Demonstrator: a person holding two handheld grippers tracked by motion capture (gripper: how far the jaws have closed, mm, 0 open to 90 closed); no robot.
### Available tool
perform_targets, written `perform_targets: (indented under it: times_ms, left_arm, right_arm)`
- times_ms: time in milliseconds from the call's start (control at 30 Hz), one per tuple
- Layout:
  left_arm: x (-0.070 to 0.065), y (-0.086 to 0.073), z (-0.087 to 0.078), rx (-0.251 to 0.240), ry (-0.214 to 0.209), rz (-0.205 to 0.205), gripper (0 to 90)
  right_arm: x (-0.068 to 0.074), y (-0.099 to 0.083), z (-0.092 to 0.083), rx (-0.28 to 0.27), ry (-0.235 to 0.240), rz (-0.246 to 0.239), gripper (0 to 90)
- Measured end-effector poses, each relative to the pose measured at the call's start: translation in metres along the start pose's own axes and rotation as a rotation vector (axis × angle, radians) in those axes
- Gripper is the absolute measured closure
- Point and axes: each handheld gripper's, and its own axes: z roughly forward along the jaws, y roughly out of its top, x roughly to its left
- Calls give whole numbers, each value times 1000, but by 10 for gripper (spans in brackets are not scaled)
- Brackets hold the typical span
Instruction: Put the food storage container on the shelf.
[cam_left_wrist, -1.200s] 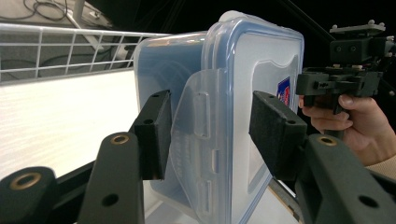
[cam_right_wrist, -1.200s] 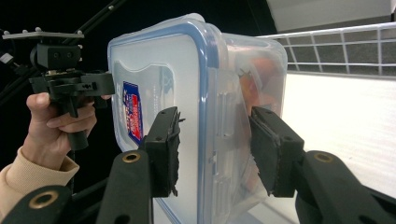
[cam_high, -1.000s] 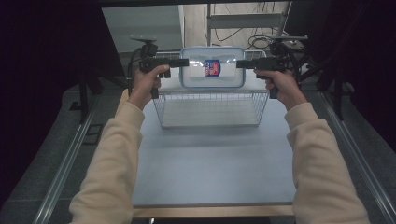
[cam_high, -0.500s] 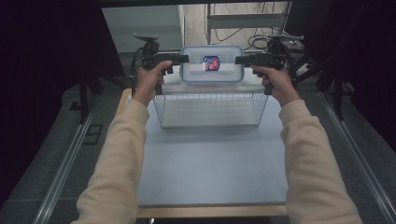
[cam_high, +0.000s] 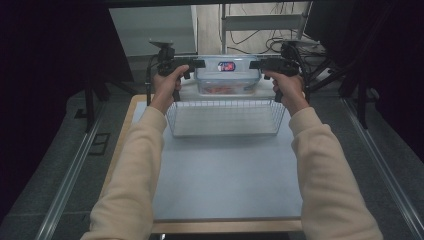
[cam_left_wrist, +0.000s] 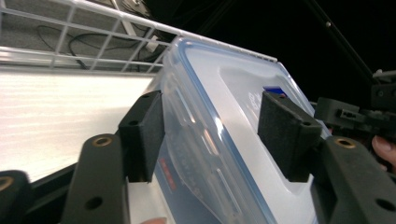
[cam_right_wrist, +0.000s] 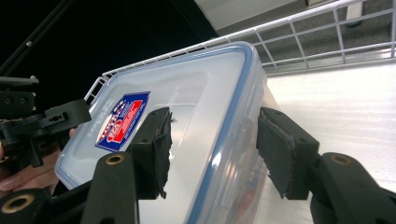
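Observation:
A clear plastic container (cam_high: 227, 80) with a blue-rimmed lid and a red and blue label (cam_high: 226, 65) hangs above the far side of a white wire basket (cam_high: 225, 103). Something reddish lies inside it. My left gripper (cam_high: 200, 64) grips its left end and my right gripper (cam_high: 254, 64) its right end. In the left gripper view the jaws clamp the container (cam_left_wrist: 224, 140) at its rim, one pad (cam_left_wrist: 140, 135) on the side wall and one on the lid. The right gripper view has the container (cam_right_wrist: 201, 102) pinched the same way, with the label (cam_right_wrist: 122, 120) on the lid.
The basket stands at the far end of a pale grey table top (cam_high: 225, 175), its wires (cam_right_wrist: 327, 28) just behind the container. Dark stands and cables crowd the floor beyond the table. Metal rails (cam_high: 65, 185) run along both sides.
Both grippers and the container between them have moved a little upward and farther away over the basket. The grip looks the same.

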Motion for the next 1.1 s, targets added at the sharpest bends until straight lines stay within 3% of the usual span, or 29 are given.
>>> perform_targets:
  times_ms: [67,167,267,433,800,867,1100]
  left_arm:
    - [-2,-1,-4,-26,4,21,388]
    - [-4,-2,-9,-24,-1,46,388]
    - [-8,-5,-15,-19,8,80,373]
    - [-14,-11,-28,-27,27,121,351]
    - [-21,-22,-45,-43,11,150,292]
    - [-22,-26,-51,-45,-8,146,286]
    - [-31,-54,-75,-65,-2,219,282]
  right_arm:
    - [0,-1,-4,-17,-6,-19,434]
    - [1,-3,-9,-31,5,-42,427]
    - [0,-5,-20,-42,32,-100,425]
    - [-3,-7,-31,-43,55,-126,405]
    - [-3,-14,-44,-30,91,-163,376]
    - [-2,-19,-47,-33,104,-173,376]
    - [-5,-46,-65,-43,143,-217,356]
